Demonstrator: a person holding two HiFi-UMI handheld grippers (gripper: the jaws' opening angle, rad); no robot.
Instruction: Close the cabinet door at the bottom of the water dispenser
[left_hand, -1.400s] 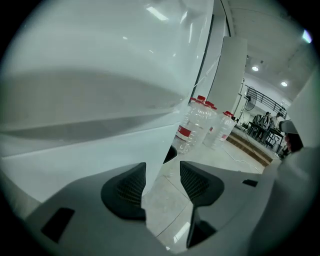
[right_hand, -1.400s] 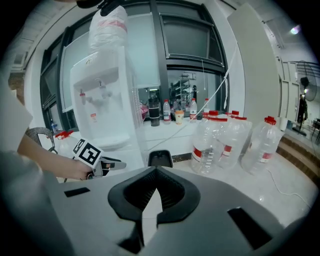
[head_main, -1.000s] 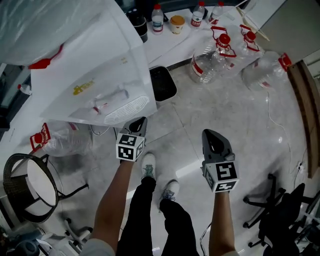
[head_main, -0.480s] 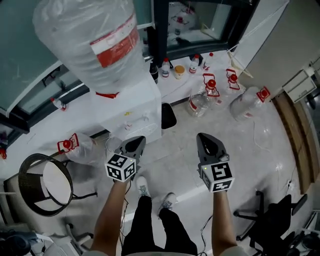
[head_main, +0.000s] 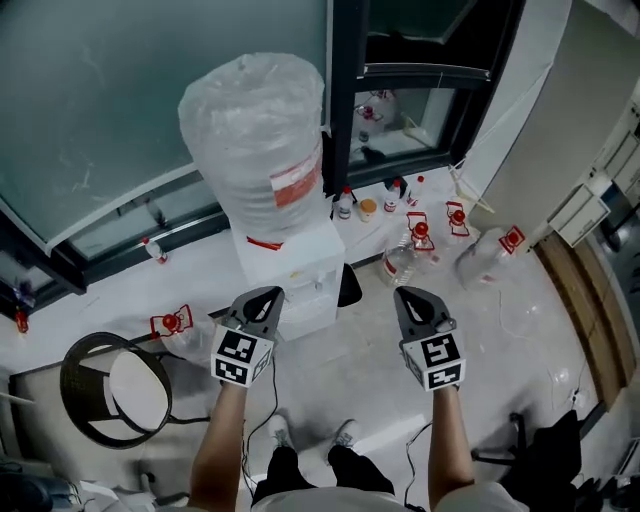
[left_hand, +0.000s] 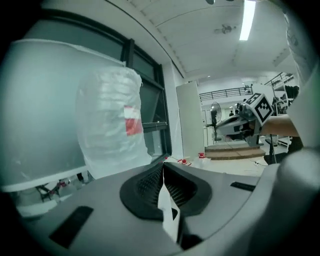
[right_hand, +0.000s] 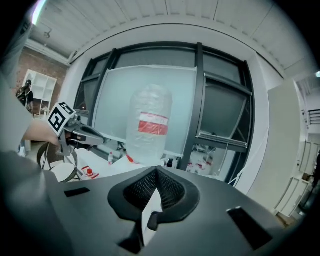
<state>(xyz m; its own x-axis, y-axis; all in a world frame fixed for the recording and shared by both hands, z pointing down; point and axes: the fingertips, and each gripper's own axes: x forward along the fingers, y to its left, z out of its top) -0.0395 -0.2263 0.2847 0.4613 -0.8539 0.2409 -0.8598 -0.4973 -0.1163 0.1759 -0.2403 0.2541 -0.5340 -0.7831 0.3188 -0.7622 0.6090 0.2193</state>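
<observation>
1. In the head view we are holding the left gripper (head_main: 266, 294) and the right gripper (head_main: 410, 295) side by side above the floor (head_main: 350, 375). Both are pointing toward the water dispenser (head_main: 305, 270), which is standing against the window wall (head_main: 150, 110) under its big wrapped bottle (head_main: 255, 140).
2. Only the gripper views are showing us the jaws. On each gripper the two pads are pressing together, gripping nothing.
3. The head view is looking down on the dispenser's top, so we cannot tell how the cabinet door at its bottom is standing. The gripper views are catching the bottle and not the cabinet.
4. Each gripper view is also showing the other gripper out to its side.
5. A round chair (head_main: 110, 385) is sitting left of the dispenser. A black pad (head_main: 347, 285) is lying just beside it on the right, with red-capped jugs (head_main: 470, 250) farther right. Bare floor is lying in front of the dispenser.
</observation>
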